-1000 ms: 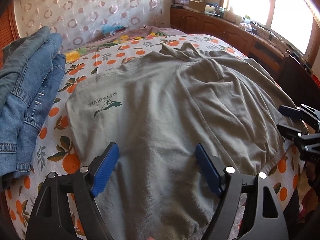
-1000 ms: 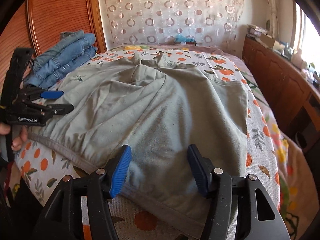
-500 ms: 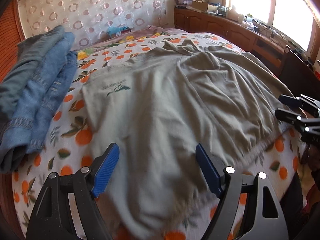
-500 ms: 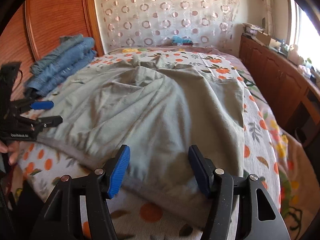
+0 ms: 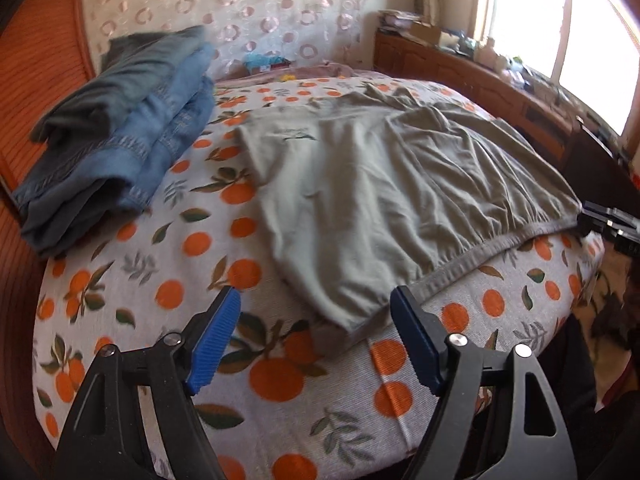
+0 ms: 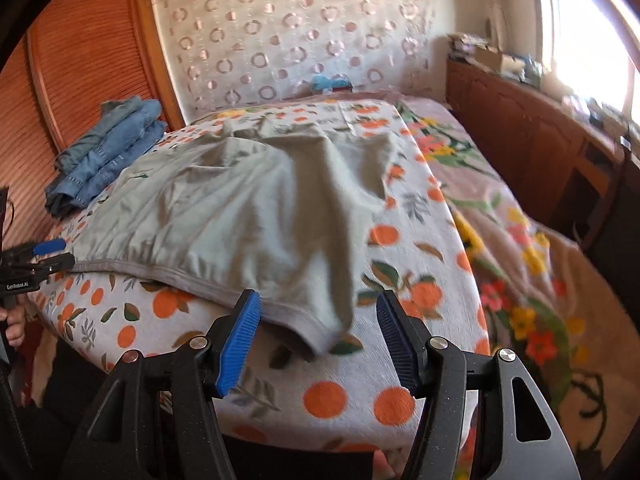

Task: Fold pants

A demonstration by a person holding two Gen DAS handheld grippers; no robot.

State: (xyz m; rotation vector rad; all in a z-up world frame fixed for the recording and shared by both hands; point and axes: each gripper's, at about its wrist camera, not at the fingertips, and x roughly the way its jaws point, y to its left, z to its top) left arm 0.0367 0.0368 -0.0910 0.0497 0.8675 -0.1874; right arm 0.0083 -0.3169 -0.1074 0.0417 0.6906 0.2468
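Note:
Grey-green pants lie spread flat on the orange-print bed sheet, with the elastic waistband toward me. My left gripper hovers over the waistband's left corner. Its jaws are closing, and the blue pads do not touch the cloth. In the right wrist view the pants reach down to my right gripper. It is open, with the waistband's right corner lying between its fingertips. Each gripper also appears in the other's view: the left gripper and the right gripper.
A stack of folded jeans sits at the far left by the wooden headboard. A cluttered wooden cabinet runs under the window on the right. A floral blanket covers the bed's right side. A hand holds the left gripper.
Both grippers have drawn back toward the near edge of the bed and apart, the left one leftward, the right one rightward. The waistband corners now lie at the jaws instead of mid-cloth.

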